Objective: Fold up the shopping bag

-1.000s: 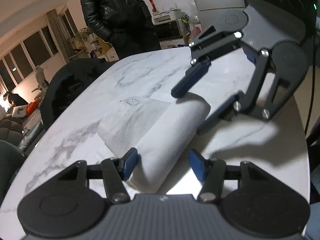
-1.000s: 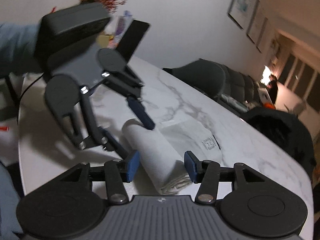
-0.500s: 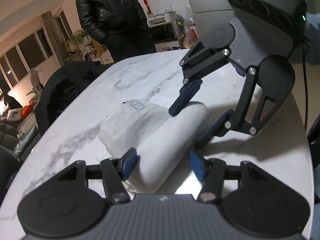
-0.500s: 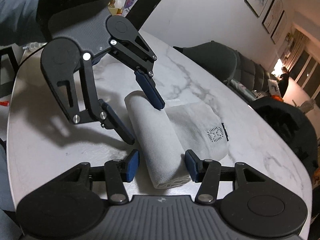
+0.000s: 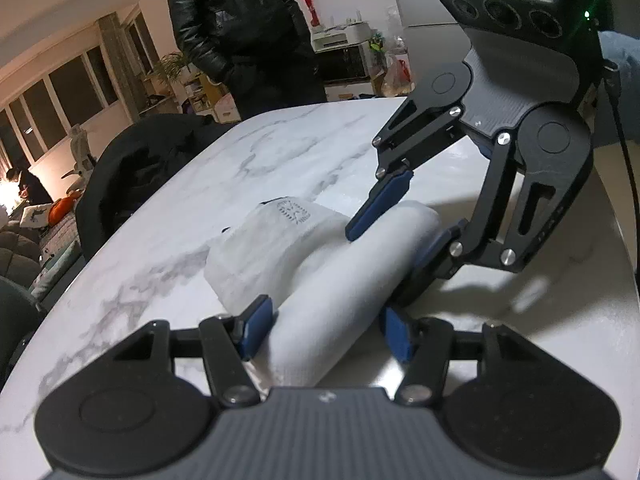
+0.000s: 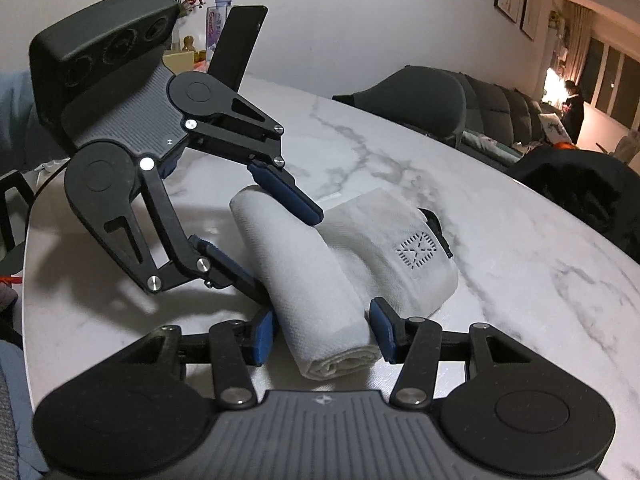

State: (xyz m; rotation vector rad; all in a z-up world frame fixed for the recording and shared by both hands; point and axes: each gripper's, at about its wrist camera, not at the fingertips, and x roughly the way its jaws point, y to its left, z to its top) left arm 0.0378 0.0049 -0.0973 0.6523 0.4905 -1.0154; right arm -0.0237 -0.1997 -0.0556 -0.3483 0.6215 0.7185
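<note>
White marble table (image 5: 280,152) in a dim living room, one rolled white bag (image 6: 320,276) at centre, two grippers, left gripper (image 5: 324,332) and right gripper (image 6: 320,330) both spread wide astride the roll's ends, one person (image 5: 240,28) standing at twelve o'clock.

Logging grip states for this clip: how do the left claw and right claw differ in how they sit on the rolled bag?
The left claw straddles one end of the rolled shopping bag; the right claw straddles the opposite end. They point at each other from opposite sides. Both are open, blue pads flanking the roll, on the marble table.
</note>
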